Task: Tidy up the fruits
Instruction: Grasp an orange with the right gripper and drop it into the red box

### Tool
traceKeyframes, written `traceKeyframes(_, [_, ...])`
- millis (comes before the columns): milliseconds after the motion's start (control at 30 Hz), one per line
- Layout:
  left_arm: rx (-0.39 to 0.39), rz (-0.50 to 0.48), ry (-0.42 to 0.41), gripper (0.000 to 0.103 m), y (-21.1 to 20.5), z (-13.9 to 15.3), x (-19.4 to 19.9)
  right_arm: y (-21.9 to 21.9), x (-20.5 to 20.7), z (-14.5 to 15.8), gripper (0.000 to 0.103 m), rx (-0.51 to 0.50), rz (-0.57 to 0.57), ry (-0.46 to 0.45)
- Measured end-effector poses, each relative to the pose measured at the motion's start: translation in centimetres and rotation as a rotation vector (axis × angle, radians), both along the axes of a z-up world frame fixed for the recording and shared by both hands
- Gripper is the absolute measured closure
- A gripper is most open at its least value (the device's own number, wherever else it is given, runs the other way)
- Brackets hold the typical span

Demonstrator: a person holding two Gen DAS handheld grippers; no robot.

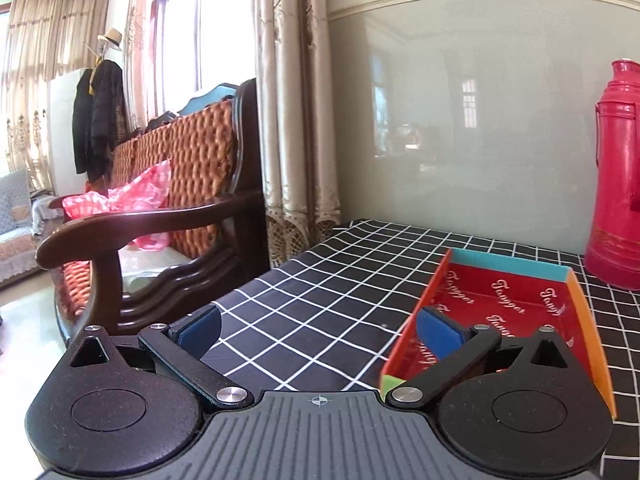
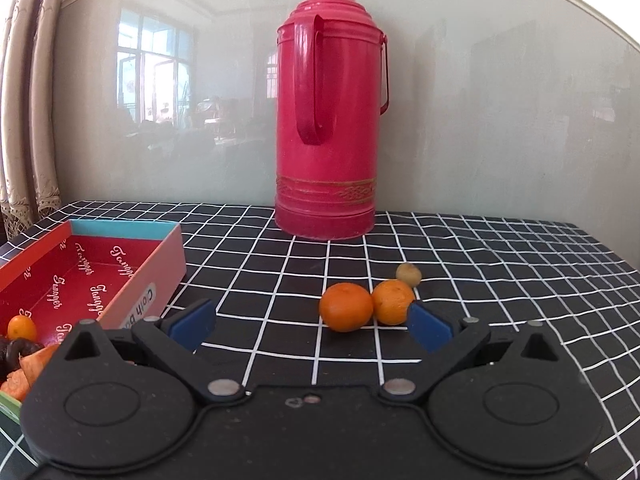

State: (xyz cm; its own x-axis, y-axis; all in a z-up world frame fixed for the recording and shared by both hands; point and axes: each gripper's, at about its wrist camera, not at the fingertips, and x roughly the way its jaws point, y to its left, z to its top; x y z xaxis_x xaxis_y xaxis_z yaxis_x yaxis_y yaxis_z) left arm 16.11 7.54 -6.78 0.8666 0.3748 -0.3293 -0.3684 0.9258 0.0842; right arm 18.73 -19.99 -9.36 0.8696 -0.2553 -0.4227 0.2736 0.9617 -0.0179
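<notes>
I am judging the sorting as partly done. In the right wrist view, the shallow red cardboard box with a turquoise end wall and cream script on its floor (image 2: 92, 276) is already holding some fruit at its near corner: a small orange kumquat-like fruit (image 2: 21, 327), a dark wrinkled piece (image 2: 16, 350) and some orange chunks (image 2: 24, 374) beside it. Most of the box floor is lying bare.

Three pieces are sitting loose on the bench, which is covered by a black cloth with a white grid (image 2: 500, 280): a round orange mandarin (image 2: 346, 307), a second mandarin touching it on its right (image 2: 393, 301), and a small pale yellowish fruit (image 2: 408, 274) just behind that one. All three are standing well apart from the box, in front of the tall red metal thermos flask (image 2: 330, 120).

I am holding the right gripper (image 2: 312, 326) spread wide with nothing between its blue pads. The first mandarin is lying just ahead of the gap, at about one o'clock; the second is sitting right beside the right pad, toward two o'clock. The box is off at nine o'clock.

The left gripper (image 1: 316, 330) is also spread fully, empty, with its right pad hanging over the box's near end while the gap is facing bare cloth at twelve o'clock.
</notes>
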Motion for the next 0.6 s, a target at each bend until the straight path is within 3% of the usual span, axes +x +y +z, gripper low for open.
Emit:
traceKeyframes(100, [-0.009,0.016,0.006,0.000,0.7,-0.2,0.1,-0.4,0.6,-0.3,0.013,0.017,-0.013,0.017])
traceKeyframes(167, [-0.023,0.029,0.008,0.000,1.2,-0.2,0.2,-0.7,1.2,-0.4,0.020,0.025,-0.014,0.033])
traceKeyframes(233, [-0.040,0.042,0.009,0.000,1.8,-0.3,0.3,-1.2,2.0,-0.6,0.035,0.049,-0.006,0.065])
traceKeyframes(300, [-0.057,0.052,0.011,0.000,2.2,-0.4,0.5,-1.7,2.9,-1.0,0.039,0.087,-0.009,0.093])
traceKeyframes(600, [-0.050,0.063,0.013,0.000,2.5,-0.9,0.6,-3.2,5.7,-2.7,0.042,0.151,-0.054,0.164])
